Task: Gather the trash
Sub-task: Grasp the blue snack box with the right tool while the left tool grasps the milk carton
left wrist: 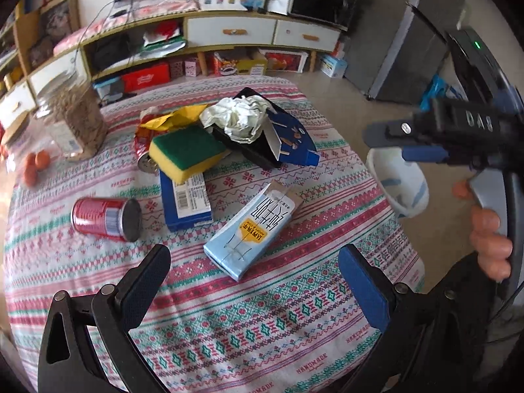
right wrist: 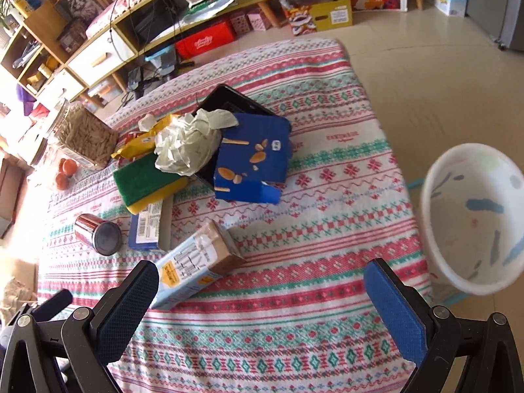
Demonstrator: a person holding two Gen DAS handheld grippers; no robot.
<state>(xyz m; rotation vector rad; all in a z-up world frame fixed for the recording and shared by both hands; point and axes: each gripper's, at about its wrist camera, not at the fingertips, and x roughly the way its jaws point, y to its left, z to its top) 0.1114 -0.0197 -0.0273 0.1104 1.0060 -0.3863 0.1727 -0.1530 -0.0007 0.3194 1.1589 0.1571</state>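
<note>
Trash lies on a patterned tablecloth (left wrist: pixel 229 321): a light blue carton (left wrist: pixel 249 229) (right wrist: pixel 193 268), a red can (left wrist: pixel 104 219) (right wrist: pixel 96 234) on its side, a flat blue box (left wrist: pixel 185 203) (right wrist: pixel 145 227), a crumpled paper wad (left wrist: pixel 239 118) (right wrist: pixel 186 145) in a black tray, a blue snack box (left wrist: pixel 291 137) (right wrist: pixel 253 160) and a yellow wrapper (left wrist: pixel 170 119) (right wrist: pixel 144 140). My left gripper (left wrist: pixel 255 278) is open and empty just in front of the carton. My right gripper (right wrist: pixel 262 298) is open and empty; it also shows in the left wrist view (left wrist: pixel 409 137). A white bin (right wrist: pixel 475 216) (left wrist: pixel 398 180) stands off the table's right edge.
A green and yellow sponge (left wrist: pixel 186 154) (right wrist: pixel 147 180) rests on the flat blue box. A clear jar of sticks (left wrist: pixel 78 121) (right wrist: pixel 86 137) and orange fruits (left wrist: pixel 36 163) (right wrist: pixel 65 172) sit at the far left. A cabinet (left wrist: pixel 229 32) lines the back wall.
</note>
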